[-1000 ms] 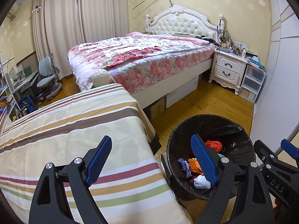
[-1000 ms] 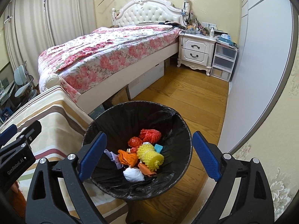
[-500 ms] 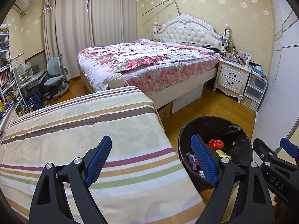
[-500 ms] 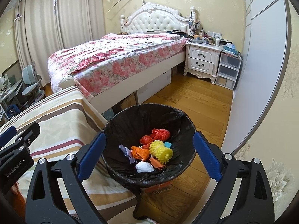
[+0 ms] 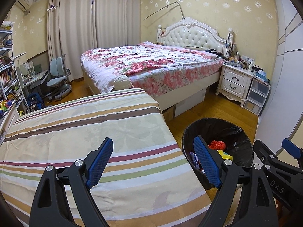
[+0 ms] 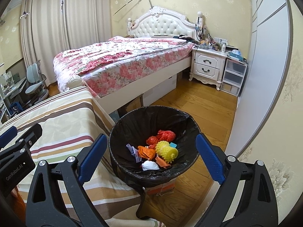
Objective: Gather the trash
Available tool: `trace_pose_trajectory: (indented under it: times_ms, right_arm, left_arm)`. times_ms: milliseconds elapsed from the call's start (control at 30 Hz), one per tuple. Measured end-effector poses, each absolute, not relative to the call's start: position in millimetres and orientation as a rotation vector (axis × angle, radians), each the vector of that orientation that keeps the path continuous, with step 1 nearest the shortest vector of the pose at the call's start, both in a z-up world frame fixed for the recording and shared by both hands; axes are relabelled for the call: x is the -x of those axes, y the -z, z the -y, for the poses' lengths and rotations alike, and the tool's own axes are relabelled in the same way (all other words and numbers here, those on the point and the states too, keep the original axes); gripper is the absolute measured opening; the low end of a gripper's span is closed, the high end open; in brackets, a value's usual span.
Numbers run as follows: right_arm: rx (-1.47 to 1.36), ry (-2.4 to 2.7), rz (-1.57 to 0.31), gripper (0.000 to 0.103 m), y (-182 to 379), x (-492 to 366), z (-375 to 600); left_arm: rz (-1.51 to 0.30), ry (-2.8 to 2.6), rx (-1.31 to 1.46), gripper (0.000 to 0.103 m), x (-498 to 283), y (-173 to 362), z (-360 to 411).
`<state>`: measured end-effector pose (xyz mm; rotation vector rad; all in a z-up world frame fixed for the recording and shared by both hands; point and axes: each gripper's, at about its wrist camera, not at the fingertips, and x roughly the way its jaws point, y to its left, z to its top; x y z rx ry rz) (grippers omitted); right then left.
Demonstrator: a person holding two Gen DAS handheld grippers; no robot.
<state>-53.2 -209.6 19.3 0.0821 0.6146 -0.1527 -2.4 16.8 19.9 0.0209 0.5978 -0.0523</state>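
Both my tongs spread apart, holding nothing. Left tongs point(image 5: 153, 160) above striped table point(image 5: 85, 132). Right tongs point(image 6: 151, 157) over black-lined trash bin point(image 6: 121, 130) on floor right of table. Trash point(image 6: 161, 151) lies inside: yellow spiky ball, orange scraps, white wad, possibly paper.

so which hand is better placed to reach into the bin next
Right. The right tool is open and frames the bin and its trash; the left tool mostly faces the striped cloth.
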Motion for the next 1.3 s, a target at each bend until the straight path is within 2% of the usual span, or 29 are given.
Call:
trace_pose_trajectory:
  times_ms: [1300]
  right_arm:
    - [-0.079,0.152,-0.624,0.092,-20.3,53.4,209.6]
  left_arm:
    - [-0.608,0.044,-0.018,0.084,4.4,-17.6,-20.9]
